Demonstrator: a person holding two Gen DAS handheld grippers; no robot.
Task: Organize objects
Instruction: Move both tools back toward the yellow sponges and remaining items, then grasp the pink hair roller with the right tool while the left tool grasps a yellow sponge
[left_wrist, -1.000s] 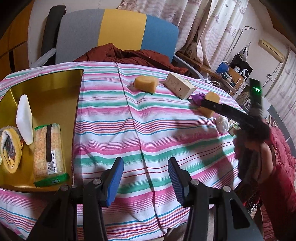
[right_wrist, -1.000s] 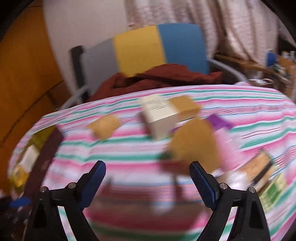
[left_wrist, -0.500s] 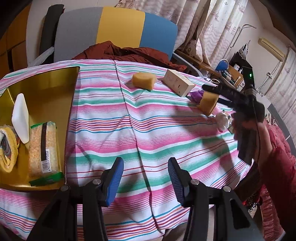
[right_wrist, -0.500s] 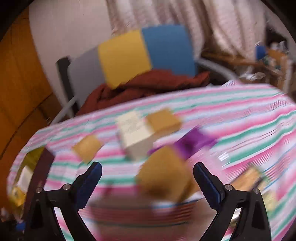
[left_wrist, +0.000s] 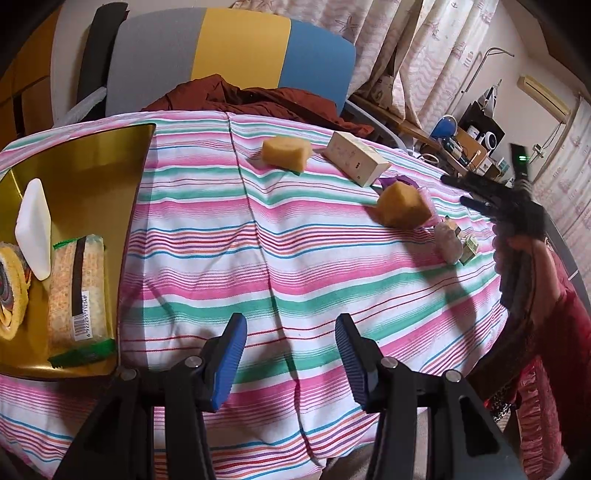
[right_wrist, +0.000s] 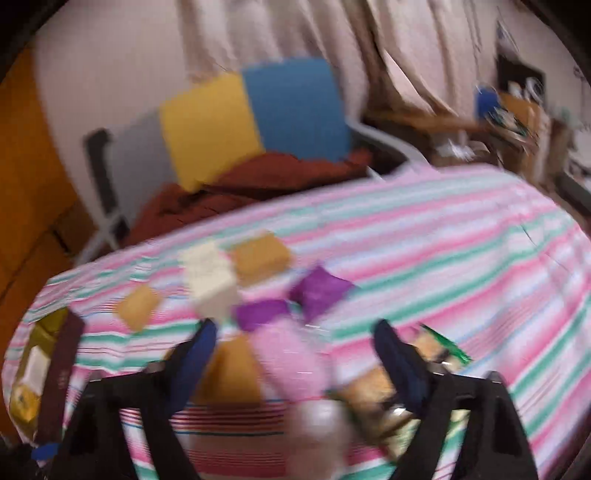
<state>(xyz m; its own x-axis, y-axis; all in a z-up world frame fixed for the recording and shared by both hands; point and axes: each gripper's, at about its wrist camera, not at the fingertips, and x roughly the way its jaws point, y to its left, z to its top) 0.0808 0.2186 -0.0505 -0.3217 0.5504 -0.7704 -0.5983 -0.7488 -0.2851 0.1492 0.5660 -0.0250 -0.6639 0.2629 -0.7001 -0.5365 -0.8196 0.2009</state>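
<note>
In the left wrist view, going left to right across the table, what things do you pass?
Gold tray with white bar and wrapped packet → yellow sponge → cream box → second yellow sponge → right gripper.

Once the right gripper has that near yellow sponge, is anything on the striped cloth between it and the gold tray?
Nothing visible blocks it. Between the near yellow sponge block and the gold tray lies only bare striped tablecloth. The second yellow sponge and cream box sit farther back, off that line.

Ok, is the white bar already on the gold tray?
Yes, the white bar lies on the gold tray, beside the wrapped snack pack.
</note>
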